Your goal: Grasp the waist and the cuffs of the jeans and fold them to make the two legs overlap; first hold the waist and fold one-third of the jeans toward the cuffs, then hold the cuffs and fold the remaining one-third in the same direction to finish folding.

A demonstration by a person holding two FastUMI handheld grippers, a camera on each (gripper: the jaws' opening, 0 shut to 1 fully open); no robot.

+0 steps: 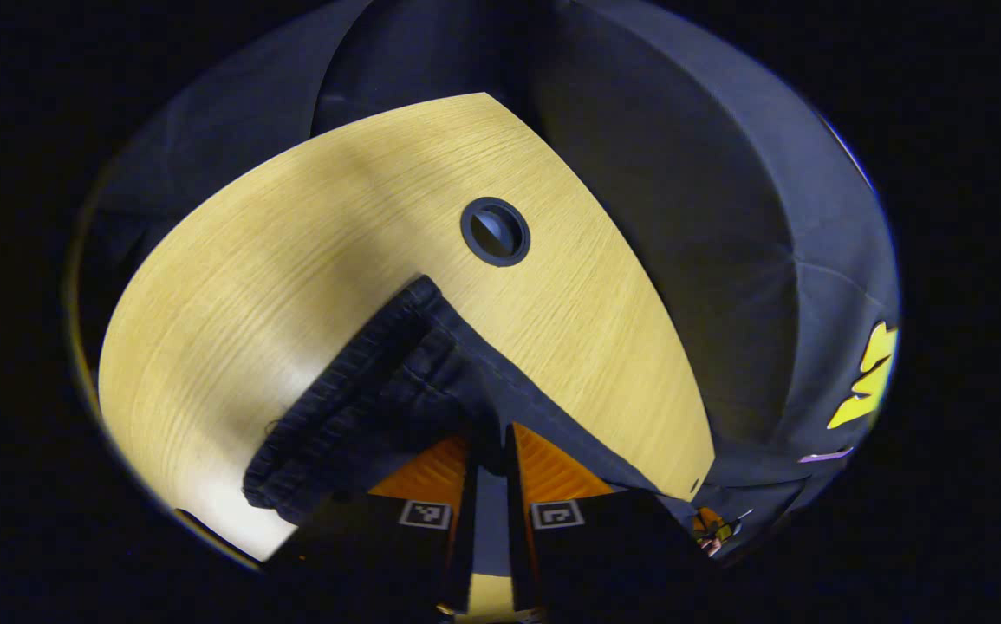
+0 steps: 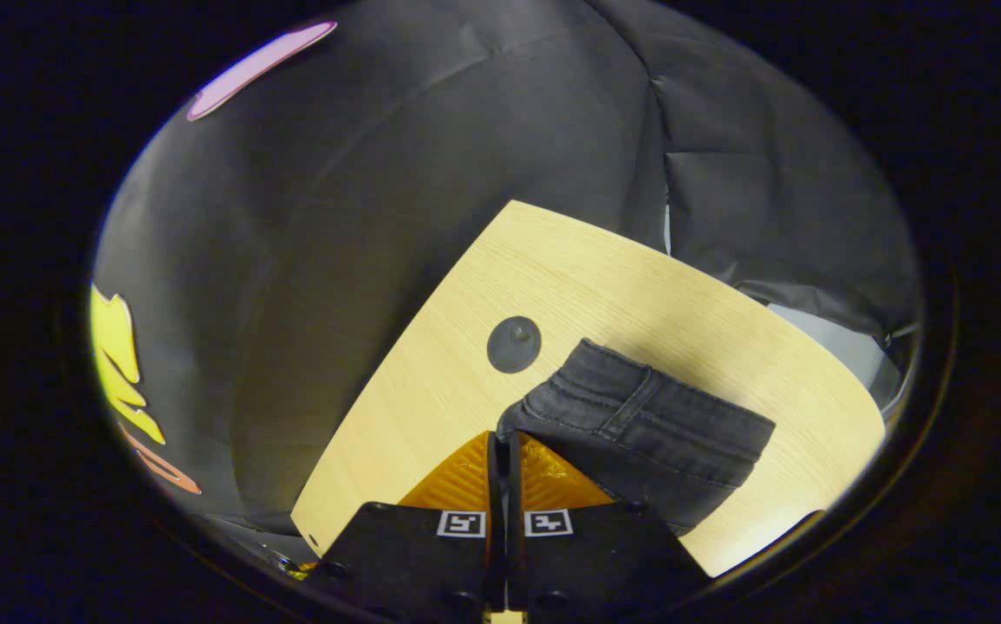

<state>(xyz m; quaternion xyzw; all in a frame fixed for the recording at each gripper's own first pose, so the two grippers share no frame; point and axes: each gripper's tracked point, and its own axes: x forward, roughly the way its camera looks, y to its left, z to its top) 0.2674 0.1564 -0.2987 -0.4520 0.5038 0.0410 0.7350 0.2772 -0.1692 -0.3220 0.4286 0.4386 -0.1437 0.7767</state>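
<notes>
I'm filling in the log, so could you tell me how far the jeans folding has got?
Both ends are gripped: the left gripper pinches dark denim by the ribbed hem, and the right gripper is shut on the jeans at the waistband with its belt loop. Nothing yet shows the legs overlapped on the table; both thirds remain.

So the surface is a light wooden table [image 1: 231,286] with a fine straight grain, pale yellow, and one corner of it pokes out toward the booth's back. In the left gripper view there's a round cable hole [image 1: 495,230] with a dark ring around it, set a bit in from the far edge. The right gripper view has the same tabletop [image 2: 604,277] and a flat grey round cap [image 2: 514,344] near its left edge. Behind everything hangs the black cloth wall [image 2: 361,199], creased and folded in spots. Soft shadows fall in bands across the wood on the left side.
</notes>
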